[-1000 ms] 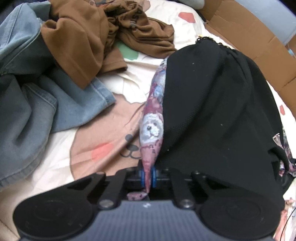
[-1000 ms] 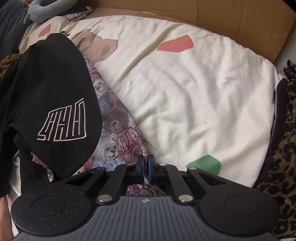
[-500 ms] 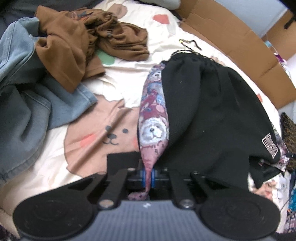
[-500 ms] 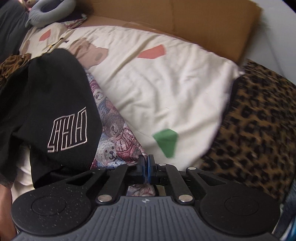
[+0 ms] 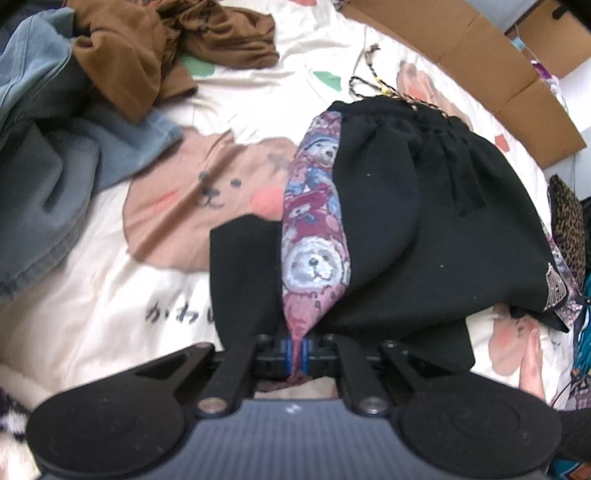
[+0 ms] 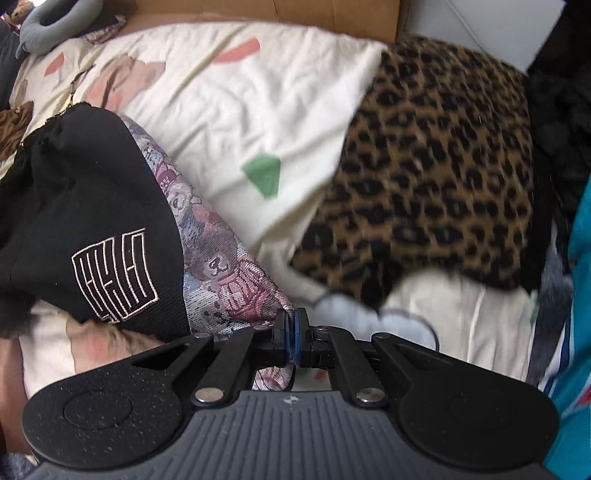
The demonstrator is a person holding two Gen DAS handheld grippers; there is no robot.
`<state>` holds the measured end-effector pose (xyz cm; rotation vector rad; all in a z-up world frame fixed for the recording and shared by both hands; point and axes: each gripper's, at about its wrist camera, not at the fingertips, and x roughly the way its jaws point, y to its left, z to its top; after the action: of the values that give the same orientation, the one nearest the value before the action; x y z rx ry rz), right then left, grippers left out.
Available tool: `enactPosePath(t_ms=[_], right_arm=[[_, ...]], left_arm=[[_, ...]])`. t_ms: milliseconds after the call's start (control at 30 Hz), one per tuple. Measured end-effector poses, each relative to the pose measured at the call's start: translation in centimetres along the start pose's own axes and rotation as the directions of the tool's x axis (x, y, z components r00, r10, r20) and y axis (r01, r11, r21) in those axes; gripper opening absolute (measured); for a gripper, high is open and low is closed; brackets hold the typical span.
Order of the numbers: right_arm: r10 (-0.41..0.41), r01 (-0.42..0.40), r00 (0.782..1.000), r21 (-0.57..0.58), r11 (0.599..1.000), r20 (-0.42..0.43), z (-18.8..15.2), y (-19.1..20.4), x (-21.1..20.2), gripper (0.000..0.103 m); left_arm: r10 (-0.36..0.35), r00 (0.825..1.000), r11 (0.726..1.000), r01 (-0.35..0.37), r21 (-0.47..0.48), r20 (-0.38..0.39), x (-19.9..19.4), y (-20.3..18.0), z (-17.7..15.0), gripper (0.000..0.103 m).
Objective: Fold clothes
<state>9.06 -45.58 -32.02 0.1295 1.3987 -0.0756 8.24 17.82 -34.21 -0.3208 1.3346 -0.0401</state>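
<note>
A pair of black shorts (image 5: pixel 424 221) with teddy-bear patterned side panels hangs over the bed, stretched between both grippers. My left gripper (image 5: pixel 294 352) is shut on the tip of one bear-print panel (image 5: pixel 314 229). My right gripper (image 6: pixel 292 338) is shut on the other bear-print panel (image 6: pixel 221 269), beside a white embroidered logo (image 6: pixel 114 275) on the black shorts (image 6: pixel 81 192). The drawstring waistband (image 5: pixel 391 99) lies at the far end, touching the bedsheet (image 5: pixel 110 295).
A brown garment (image 5: pixel 140 48) and blue jeans (image 5: pixel 48 158) are piled at the left of the bear-print bedsheet. A leopard-print fabric (image 6: pixel 443 173) lies at the right. Cardboard (image 5: pixel 480 62) lines the far edge. A grey cushion (image 6: pixel 55 22) sits far left.
Both grippers have pulled back and up with the shorts. More of the bedsheet shows beneath, and the leopard fabric has come into the right wrist view.
</note>
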Motion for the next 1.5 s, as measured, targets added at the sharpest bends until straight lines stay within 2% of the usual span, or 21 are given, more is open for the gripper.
enactPosePath(t_ms=[533,633,667,767,833,933,1133,1200,1300,1367,1433,1500], right_arm=[[-0.016,0.019,0.991,0.021,1.0,-0.132,-5.5,-1.1,-0.6,0.001],[-0.01,0.012,0.991,0.015,1.0,-0.135,-5.7,-1.0,-0.8,0.003],[-0.012,0.013,0.991,0.009,1.0,-0.131,-5.7,-0.9,-1.0,0.004],[-0.002,0.004,0.996,0.016,1.0,-0.093,-4.7,-0.9,-1.9,0.012],[0.005,-0.004,0.998,0.012,1.0,-0.06,-3.8,-0.6,-2.5,0.025],[0.03,-0.029,0.999,0.005,1.0,-0.017,-2.4,0.1,-2.9,0.029],[0.079,-0.077,0.996,-0.045,0.996,0.039,0.9,2.0,-1.9,0.034],[0.093,-0.089,0.994,-0.062,0.994,0.056,2.1,2.6,-1.3,0.034],[0.115,-0.109,0.99,-0.073,0.991,0.083,3.4,3.5,-0.7,0.035],[0.14,-0.131,0.981,-0.072,0.989,0.135,4.1,4.2,-0.3,0.037],[0.162,-0.152,0.975,-0.076,0.985,0.153,4.6,4.8,0.3,0.044],[0.181,-0.17,0.969,-0.079,0.982,0.168,5.2,5.6,0.9,0.044]], left_arm=[[0.023,0.995,0.999,-0.025,-0.025,-0.096,-0.2,0.8,-4.6,0.004],[0.048,0.993,0.998,-0.051,-0.027,-0.104,-0.3,1.1,-4.6,0.01],[0.056,0.993,0.998,-0.059,-0.029,-0.106,-0.4,1.2,-4.6,0.016],[0.073,0.995,0.995,-0.078,-0.065,-0.073,-2.0,1.5,-3.5,0.018],[0.079,0.996,0.995,-0.081,-0.063,-0.035,-2.9,1.1,-2.3,0.024],[0.086,0.996,0.996,-0.085,-0.038,0.017,-3.8,0.2,-0.3,0.035],[0.069,0.993,0.997,-0.071,0.018,0.099,-3.4,-2.0,4.8,0.04],[0.061,0.989,0.997,-0.066,0.03,0.134,-3.3,-3.0,6.4,0.047],[0.048,0.984,0.997,-0.059,0.054,0.173,-2.6,-4.5,8.7,0.053],[0.039,0.98,0.996,-0.053,0.07,0.193,-1.9,-5.4,10.2,0.054],[0.029,0.978,0.995,-0.047,0.085,0.209,-1.2,-6.3,11.7,0.058],[0.022,0.975,0.995,-0.043,0.093,0.221,-0.4,-7.0,13.3,0.061]])
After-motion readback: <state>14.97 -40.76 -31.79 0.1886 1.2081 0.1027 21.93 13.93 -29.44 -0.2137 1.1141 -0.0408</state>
